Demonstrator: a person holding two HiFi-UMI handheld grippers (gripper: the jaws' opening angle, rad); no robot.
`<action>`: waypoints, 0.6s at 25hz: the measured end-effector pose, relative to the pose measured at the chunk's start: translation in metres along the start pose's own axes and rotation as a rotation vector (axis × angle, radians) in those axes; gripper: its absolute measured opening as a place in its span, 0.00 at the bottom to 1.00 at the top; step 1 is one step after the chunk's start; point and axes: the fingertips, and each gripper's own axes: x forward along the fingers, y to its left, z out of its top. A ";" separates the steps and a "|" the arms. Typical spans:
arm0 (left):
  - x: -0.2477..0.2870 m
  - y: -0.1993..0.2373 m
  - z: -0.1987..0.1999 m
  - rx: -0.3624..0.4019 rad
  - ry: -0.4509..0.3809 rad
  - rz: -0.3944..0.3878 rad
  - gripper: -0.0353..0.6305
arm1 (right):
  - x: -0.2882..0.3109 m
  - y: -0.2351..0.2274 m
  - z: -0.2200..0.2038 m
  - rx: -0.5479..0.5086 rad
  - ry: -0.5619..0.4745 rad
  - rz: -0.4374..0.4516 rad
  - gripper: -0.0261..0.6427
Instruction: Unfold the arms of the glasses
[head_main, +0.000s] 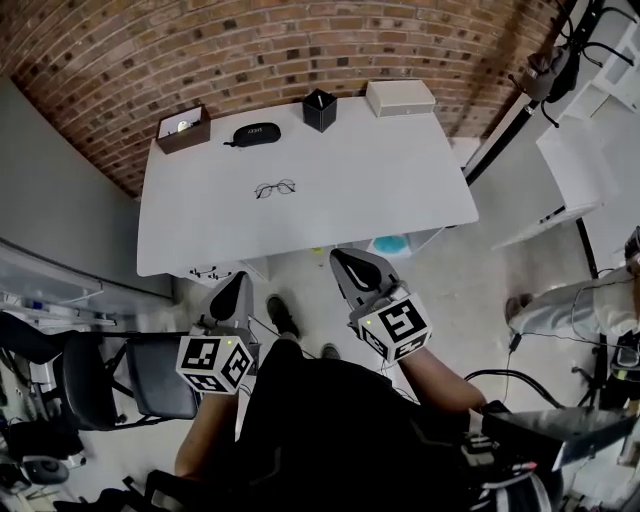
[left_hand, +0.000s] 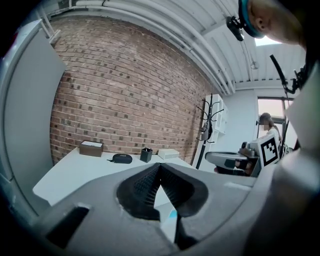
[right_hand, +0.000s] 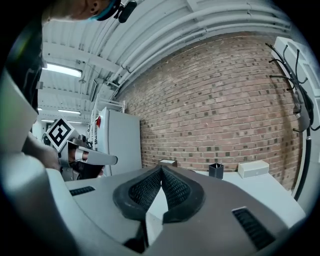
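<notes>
We see both grippers held short of the white counter (head_main: 420, 180), over the floor at its near edge, and neither touches anything on it. The left gripper (head_main: 232, 290) is clenched: in the left gripper view its two ribbed pads (left_hand: 145, 187) meet at the tips of the left gripper (left_hand: 160, 165), with nothing between them. The right gripper (head_main: 350, 265) is clenched as well, and in the right gripper view its jaws come together at the tip (right_hand: 161, 169), again on nothing.

The glasses (head_main: 274, 188) lie near the middle of the counter, well apart from both grippers and from the other things. We think their arms are folded in behind the lenses, though at this size we cannot be sure.

Along the far edge of the counter, by the brick wall (head_main: 300, 40), stand four things in a row. A brown box (head_main: 184, 128) is at the left, then a black glasses case (head_main: 255, 133), then a black cup (head_main: 319, 109), and a white box (head_main: 400, 97) at the right. The left gripper view shows the same row beyond its jaws: brown box (left_hand: 91, 148), case (left_hand: 122, 158), cup (left_hand: 146, 154), white box (left_hand: 168, 153).

A black chair (head_main: 110, 375) stands to the left, beside the person's left arm.
</notes>
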 end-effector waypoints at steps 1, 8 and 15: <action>0.006 0.004 0.003 -0.001 -0.007 -0.009 0.06 | 0.005 -0.004 0.001 -0.005 0.010 -0.007 0.05; 0.049 0.043 0.024 0.019 -0.036 -0.033 0.06 | 0.057 -0.027 0.014 -0.042 0.001 -0.031 0.05; 0.094 0.093 0.031 0.002 0.008 -0.045 0.06 | 0.115 -0.047 0.009 -0.023 0.057 -0.050 0.05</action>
